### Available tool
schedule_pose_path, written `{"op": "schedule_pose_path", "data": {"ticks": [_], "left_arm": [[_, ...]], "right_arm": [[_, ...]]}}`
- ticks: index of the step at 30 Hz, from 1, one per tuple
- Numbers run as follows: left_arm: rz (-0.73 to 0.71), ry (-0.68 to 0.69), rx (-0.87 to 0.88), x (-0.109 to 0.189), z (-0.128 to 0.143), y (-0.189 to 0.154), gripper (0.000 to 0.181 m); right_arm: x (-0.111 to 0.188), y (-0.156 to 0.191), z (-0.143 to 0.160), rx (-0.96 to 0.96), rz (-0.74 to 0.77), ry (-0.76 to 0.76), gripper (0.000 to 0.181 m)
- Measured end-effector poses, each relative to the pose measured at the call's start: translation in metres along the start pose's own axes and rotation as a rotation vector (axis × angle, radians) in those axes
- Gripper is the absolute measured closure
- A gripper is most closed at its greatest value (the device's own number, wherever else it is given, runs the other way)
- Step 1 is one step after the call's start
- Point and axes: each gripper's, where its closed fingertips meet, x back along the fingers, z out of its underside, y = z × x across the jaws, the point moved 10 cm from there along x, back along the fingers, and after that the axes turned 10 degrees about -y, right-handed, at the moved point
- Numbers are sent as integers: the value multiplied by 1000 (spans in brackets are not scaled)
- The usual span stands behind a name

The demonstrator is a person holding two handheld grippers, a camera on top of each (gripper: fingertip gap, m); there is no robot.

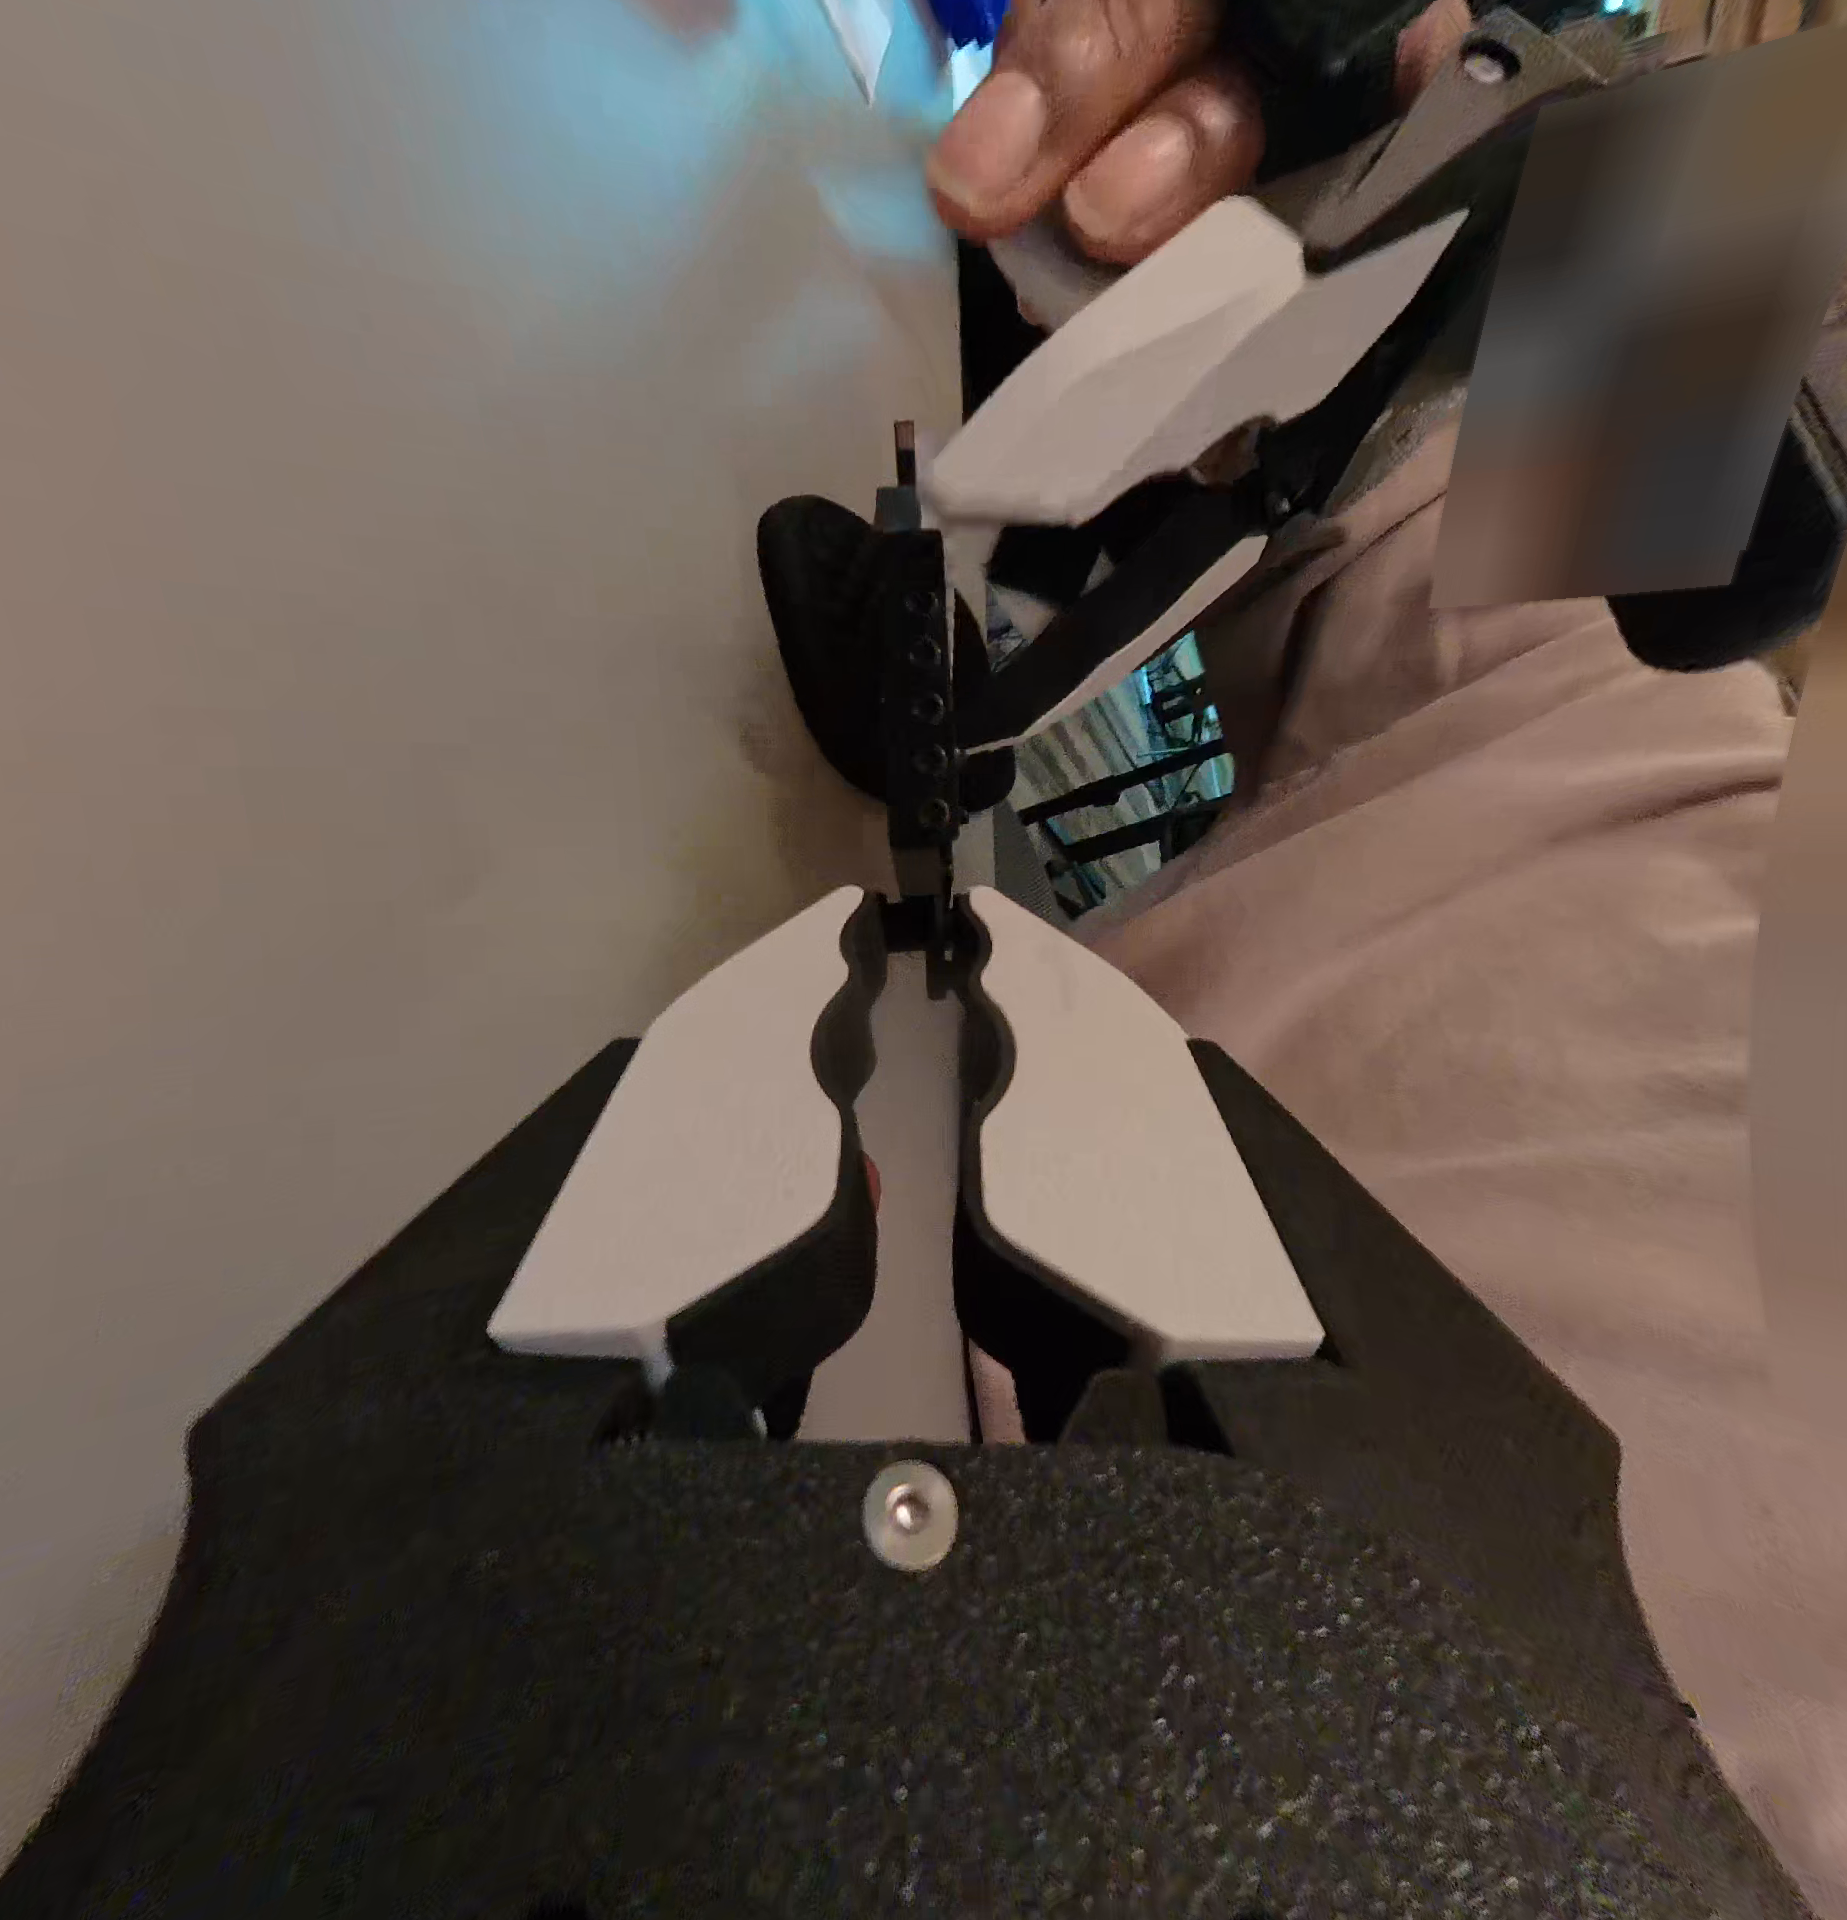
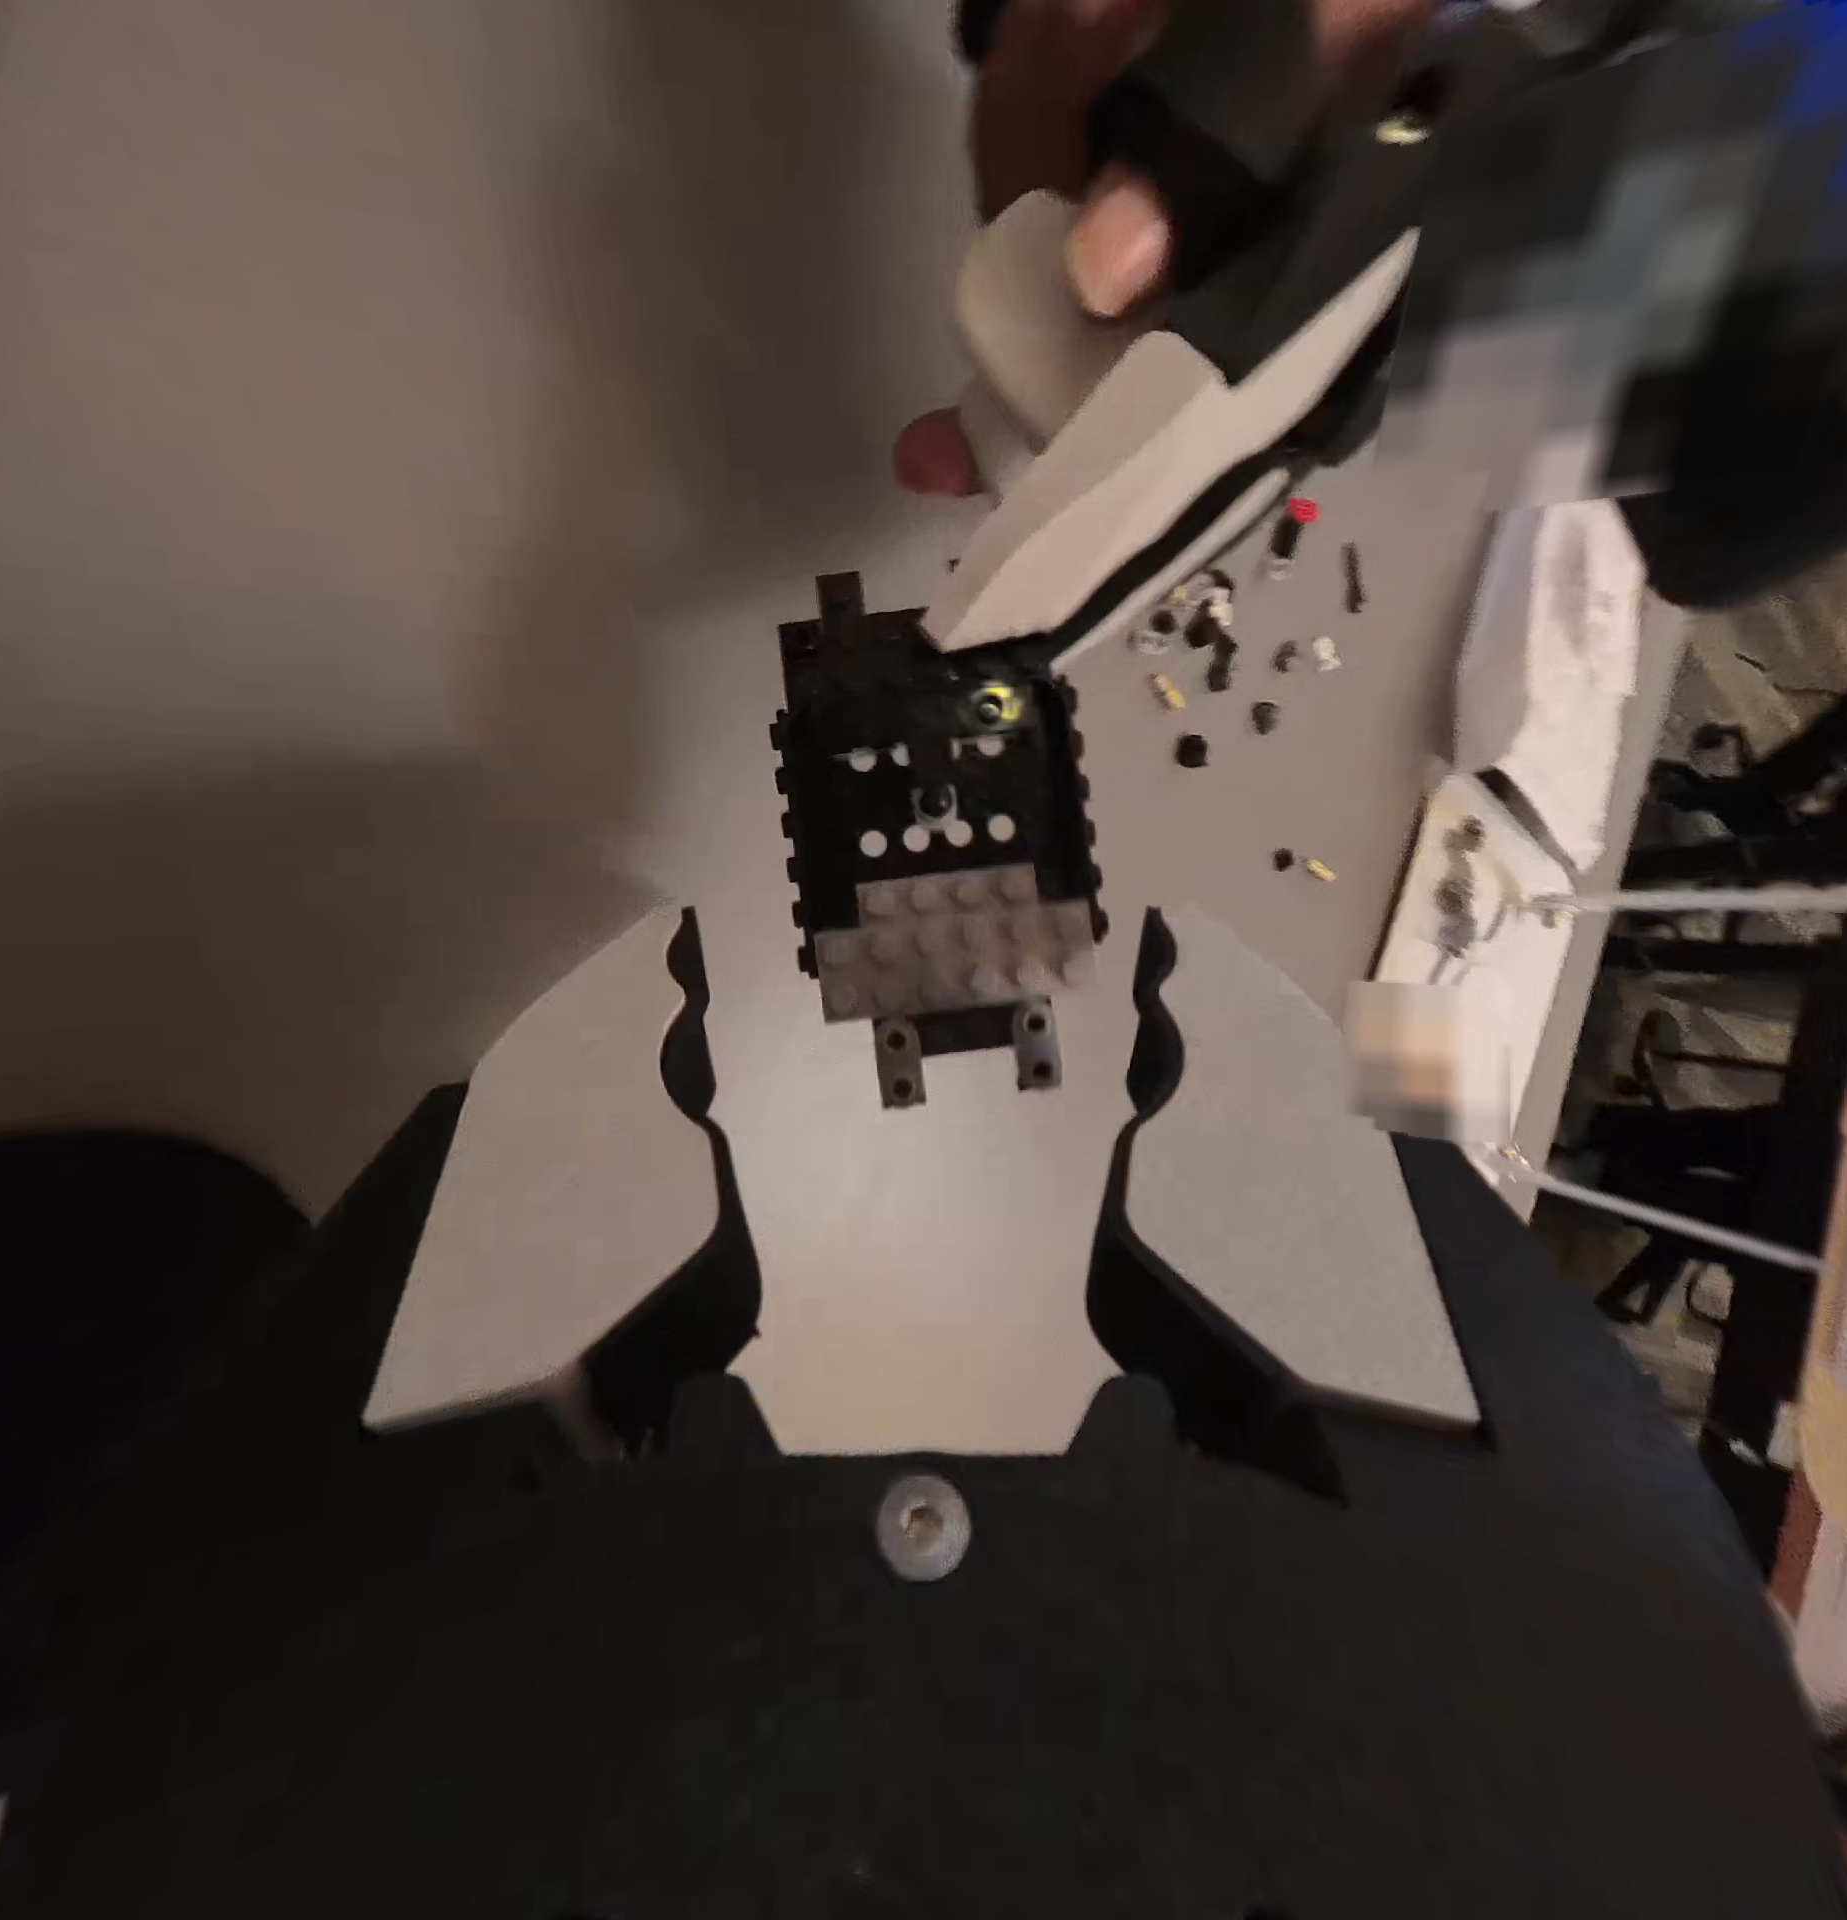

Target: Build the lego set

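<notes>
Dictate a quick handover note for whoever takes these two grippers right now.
Left gripper: fingers shut on one end of the lego model, holding it up.
Right gripper: open, fingers either side of the model's other end, not gripping.
Loose pieces: scattered on the white table.
Done: black frame with grey plate attached.
Left: probably fitting the loose pieces.
</notes>
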Motion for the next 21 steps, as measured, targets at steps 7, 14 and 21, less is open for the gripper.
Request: {"op": "schedule_pose_path", "data": {"ticks": [7, 14, 21], "left_arm": [[-4, -46, 41, 9, -2, 8, 169], [-319, -356, -382, 41, -6, 10, 150], [-570, -434, -681, 50, 17, 3, 149]], "right_arm": [[-25, -9, 9, -100, -11, -56, 120], [-36, -18, 41, -512, -15, -114, 120], [-68, -4, 58, -576, -52, -87, 120]]}}
